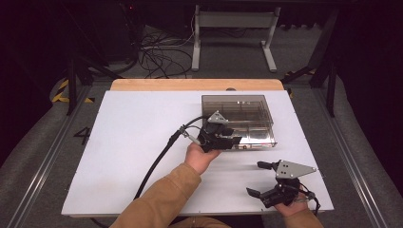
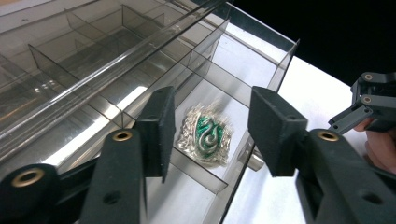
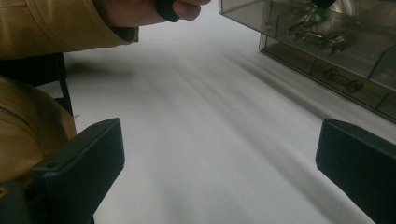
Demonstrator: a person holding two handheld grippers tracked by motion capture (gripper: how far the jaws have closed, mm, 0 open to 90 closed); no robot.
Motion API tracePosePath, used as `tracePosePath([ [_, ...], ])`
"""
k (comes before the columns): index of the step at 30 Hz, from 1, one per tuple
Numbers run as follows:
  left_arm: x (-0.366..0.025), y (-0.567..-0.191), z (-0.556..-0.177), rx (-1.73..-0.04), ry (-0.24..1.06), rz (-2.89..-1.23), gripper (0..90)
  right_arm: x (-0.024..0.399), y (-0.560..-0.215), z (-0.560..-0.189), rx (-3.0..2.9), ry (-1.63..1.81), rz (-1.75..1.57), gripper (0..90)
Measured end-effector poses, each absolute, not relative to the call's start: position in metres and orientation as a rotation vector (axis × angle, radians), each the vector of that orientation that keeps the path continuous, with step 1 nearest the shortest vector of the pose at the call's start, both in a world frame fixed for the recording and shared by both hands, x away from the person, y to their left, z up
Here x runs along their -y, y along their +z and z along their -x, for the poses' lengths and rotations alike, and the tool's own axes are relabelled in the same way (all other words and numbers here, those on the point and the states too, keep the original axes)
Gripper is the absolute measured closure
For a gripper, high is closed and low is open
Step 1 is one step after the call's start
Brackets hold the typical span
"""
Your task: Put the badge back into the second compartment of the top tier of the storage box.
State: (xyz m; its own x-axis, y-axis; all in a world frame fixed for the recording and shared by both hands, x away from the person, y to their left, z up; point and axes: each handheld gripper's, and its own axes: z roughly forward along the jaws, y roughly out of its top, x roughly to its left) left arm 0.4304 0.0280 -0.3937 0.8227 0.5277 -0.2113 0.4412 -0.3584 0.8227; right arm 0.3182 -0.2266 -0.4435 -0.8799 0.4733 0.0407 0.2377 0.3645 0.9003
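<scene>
From the high view we see a white table (image 1: 142, 142) bearing a smoky transparent compartment box (image 1: 237, 102), with the left gripper (image 1: 227, 141) held at the box's near left edge and the right gripper (image 1: 260, 179) resting well apart, near the table's near right corner. In the left gripper view we look along the left gripper (image 2: 211, 135), whose jaws stand parted above a compartment at the box's (image 2: 93, 79) edge; between and below them lies a silver badge with a green serpent emblem (image 2: 205, 135), resting on the compartment floor, slightly blurred, and neither pad presses on it. The right gripper (image 2: 373, 100) appears at the far right of that view. In the right gripper view we find the right gripper (image 3: 219, 158) with its jaws spread wide over bare table (image 3: 201, 140), nothing between them; the box (image 3: 327, 42) lies ahead at upper right, small metal pieces (image 3: 322, 39) showing through its wall, and the person's tan sleeve (image 3: 51, 23) crosses the upper left
</scene>
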Motion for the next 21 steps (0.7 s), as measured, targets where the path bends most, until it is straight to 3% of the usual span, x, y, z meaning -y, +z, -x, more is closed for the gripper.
tracePosePath([
  [7, -0.030, -0.391, -0.428, -0.703, 0.131, -2.009, 47.6, 0.228, -0.443, -0.317, -2.396, 1.528, -0.639, 1.8],
  [14, -0.041, -0.376, -0.411, -0.628, 0.246, -2.027, 35.1, 0.226, -0.443, -0.319, -2.398, 1.527, -0.634, 1.8],
  [21, -0.060, -0.363, -0.398, -0.601, 0.262, -1.979, 31.1, 0.225, -0.443, -0.319, -2.399, 1.525, -0.637, 1.8],
])
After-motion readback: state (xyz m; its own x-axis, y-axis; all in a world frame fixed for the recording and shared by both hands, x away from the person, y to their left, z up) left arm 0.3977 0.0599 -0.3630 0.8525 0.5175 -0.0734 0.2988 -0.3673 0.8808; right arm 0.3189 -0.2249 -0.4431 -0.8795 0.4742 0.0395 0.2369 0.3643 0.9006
